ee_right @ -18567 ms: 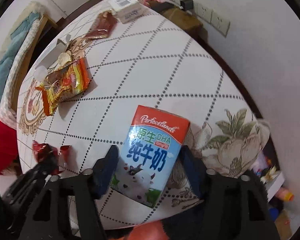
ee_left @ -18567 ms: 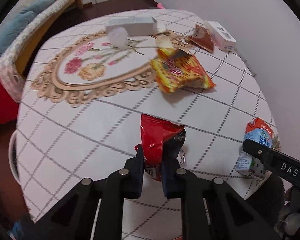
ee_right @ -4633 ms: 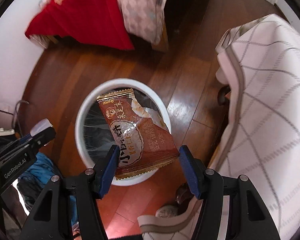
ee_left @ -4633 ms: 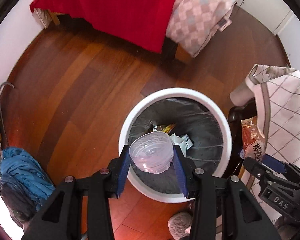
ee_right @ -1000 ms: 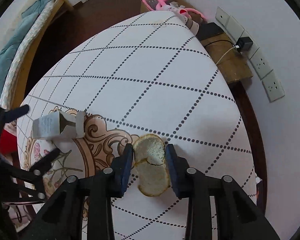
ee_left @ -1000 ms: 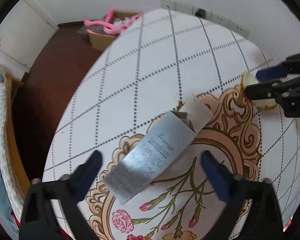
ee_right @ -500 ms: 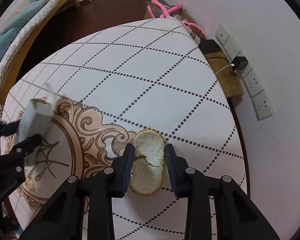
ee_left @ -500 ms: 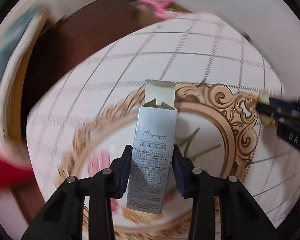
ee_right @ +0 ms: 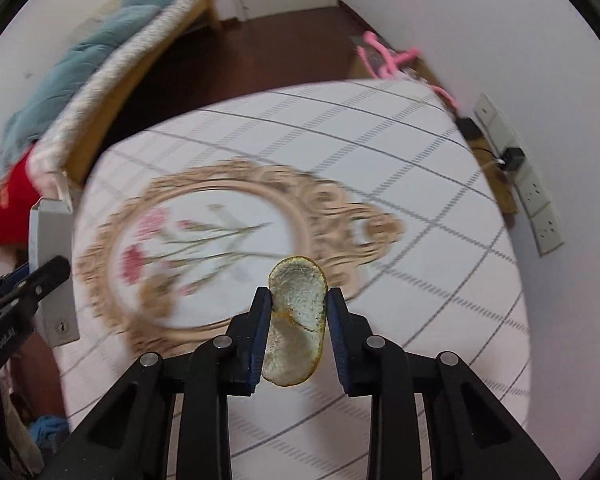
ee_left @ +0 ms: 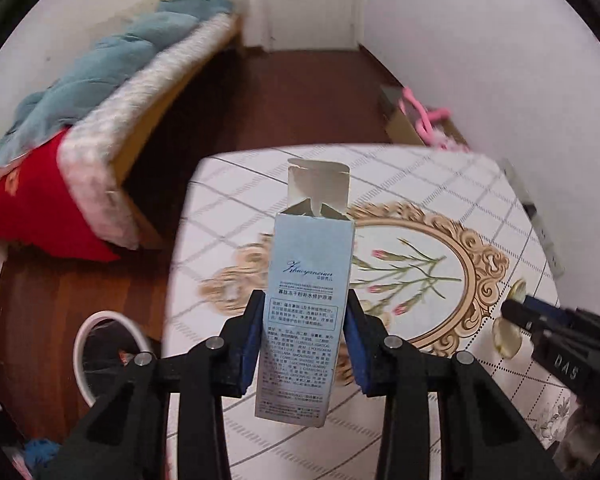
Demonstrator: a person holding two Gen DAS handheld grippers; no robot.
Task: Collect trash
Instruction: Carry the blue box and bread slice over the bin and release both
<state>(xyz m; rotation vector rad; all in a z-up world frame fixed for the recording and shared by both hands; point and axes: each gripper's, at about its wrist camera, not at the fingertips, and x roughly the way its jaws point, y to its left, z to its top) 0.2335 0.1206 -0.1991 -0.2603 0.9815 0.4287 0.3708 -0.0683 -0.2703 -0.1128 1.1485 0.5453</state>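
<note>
Left gripper (ee_left: 304,344) clamps open-topped carton (ee_left: 306,280) upright above table (ee_left: 440,184); right gripper (ee_right: 296,336) pinches peel scrap (ee_right: 296,320). Both lifted clear, likely for carrying to white bin (ee_left: 100,320) on floor.

This is looking like a bedroom in a home. A bed (ee_left: 112,120) is standing against the white wall, carrying a blue quilt (ee_left: 112,60) and a red blanket (ee_left: 32,208). Beside the bed a table (ee_right: 380,152) is sitting under a white cloth with a dotted grid and a flower medallion. Dark wood floor (ee_left: 284,92) is running from the table to a white door (ee_left: 312,0) at the far end. Wall sockets (ee_right: 540,208) are showing on the wall right of the table, and a white bin (ee_left: 84,344) is standing on the floor left of it.
</note>
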